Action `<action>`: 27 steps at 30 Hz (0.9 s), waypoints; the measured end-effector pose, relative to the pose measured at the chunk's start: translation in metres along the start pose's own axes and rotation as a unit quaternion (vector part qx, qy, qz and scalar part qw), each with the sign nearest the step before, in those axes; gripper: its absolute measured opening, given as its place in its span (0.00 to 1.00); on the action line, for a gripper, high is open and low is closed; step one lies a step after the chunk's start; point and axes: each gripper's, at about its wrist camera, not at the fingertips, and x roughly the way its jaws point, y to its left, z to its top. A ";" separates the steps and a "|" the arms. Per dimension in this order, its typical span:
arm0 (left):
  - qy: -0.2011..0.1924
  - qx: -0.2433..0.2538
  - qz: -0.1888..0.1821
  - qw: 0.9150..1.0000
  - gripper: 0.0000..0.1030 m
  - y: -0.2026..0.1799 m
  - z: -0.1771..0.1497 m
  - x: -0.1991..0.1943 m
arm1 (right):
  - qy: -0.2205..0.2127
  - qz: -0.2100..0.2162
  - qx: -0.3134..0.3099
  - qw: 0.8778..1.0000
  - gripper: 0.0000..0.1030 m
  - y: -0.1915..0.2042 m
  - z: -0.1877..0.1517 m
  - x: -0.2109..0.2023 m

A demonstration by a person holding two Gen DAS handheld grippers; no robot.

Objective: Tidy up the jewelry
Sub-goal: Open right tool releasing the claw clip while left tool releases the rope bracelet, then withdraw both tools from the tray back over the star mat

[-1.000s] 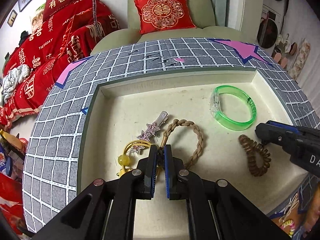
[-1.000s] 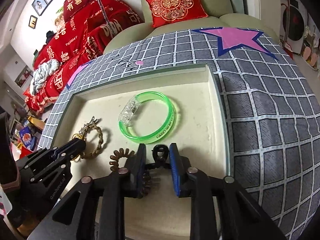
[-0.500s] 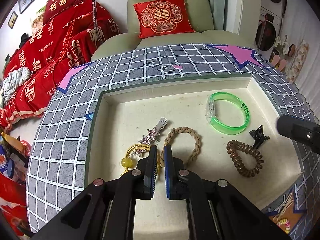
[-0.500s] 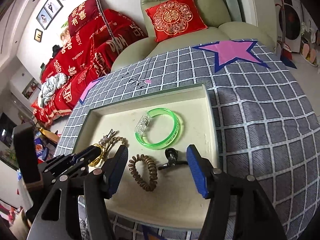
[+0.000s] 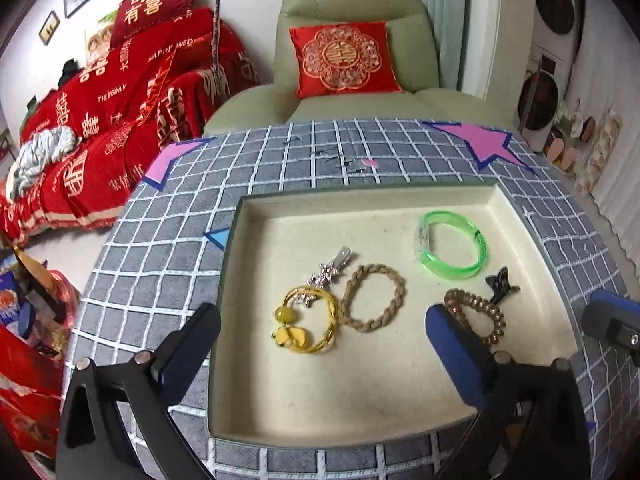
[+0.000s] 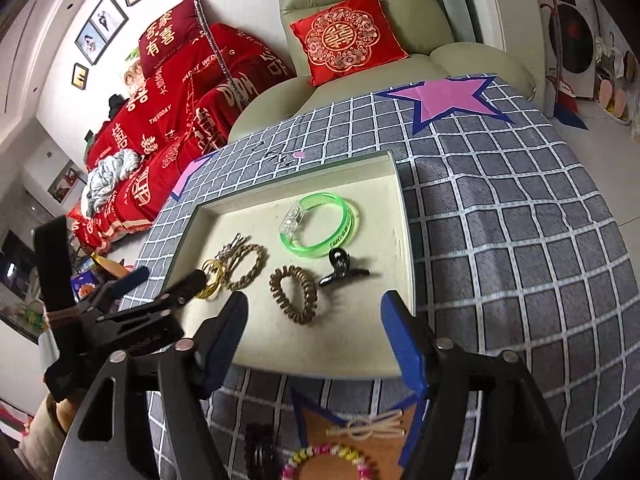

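**Cream tray filled, more jewelry waiting near the right gripper**

Cream-coloured and shallow, the tray (image 5: 360, 420) sits on a grey checked cloth (image 6: 520, 220) and holds six pieces. A green translucent bangle (image 5: 452, 248) lies toward its far right, a black claw clip (image 5: 502, 284) just beside it, and a brown spiral hair tie (image 5: 476, 314) touching or nearly touching the clip. A braided tan hair tie (image 5: 374, 298) lies mid-tray, with a yellow wire bracelet (image 5: 306, 324) and a star-studded silver hair clip (image 5: 328, 270) overlapping at its left; the clip's long axis runs diagonally toward the far right.

The left gripper (image 5: 320, 344) hangs over the tray's near edge, its jaws opening wide with nothing clamped; the bracelet and braided tie lie ahead between its fingers. The right gripper (image 6: 314, 344) hovers at the near right corner, jaws opening and empty, the spiral tie and claw clip lying beyond its tips.

Outside the tray, on a brown card (image 6: 352, 436) under the right gripper, lie a pastel beaded bracelet (image 6: 328, 460), a cream cord (image 6: 368, 426) running crosswise, and a dark clip (image 6: 258, 452). These sit nearest the right gripper and behind its tips, so it would probably have to pull back and tip down to reach them.
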 end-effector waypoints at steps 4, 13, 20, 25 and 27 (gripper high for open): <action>-0.002 0.004 0.009 1.000 1.00 -0.002 -0.008 -0.010 | -0.005 -0.001 -0.004 1.000 0.78 0.004 -0.007 -0.012; -0.013 0.004 0.005 1.000 1.00 -0.001 -0.034 -0.051 | -0.004 0.003 -0.005 1.000 0.84 0.010 -0.032 -0.037; -0.009 0.005 -0.007 1.000 1.00 0.010 -0.063 -0.078 | -0.007 -0.003 -0.016 1.000 0.84 0.011 -0.052 -0.058; 0.005 -0.002 -0.014 1.000 1.00 0.018 -0.086 -0.087 | 0.014 -0.018 -0.008 1.000 0.84 0.004 -0.067 -0.062; 0.010 -0.004 -0.009 1.000 1.00 0.019 -0.095 -0.087 | 0.023 -0.026 -0.007 0.999 0.84 0.000 -0.075 -0.061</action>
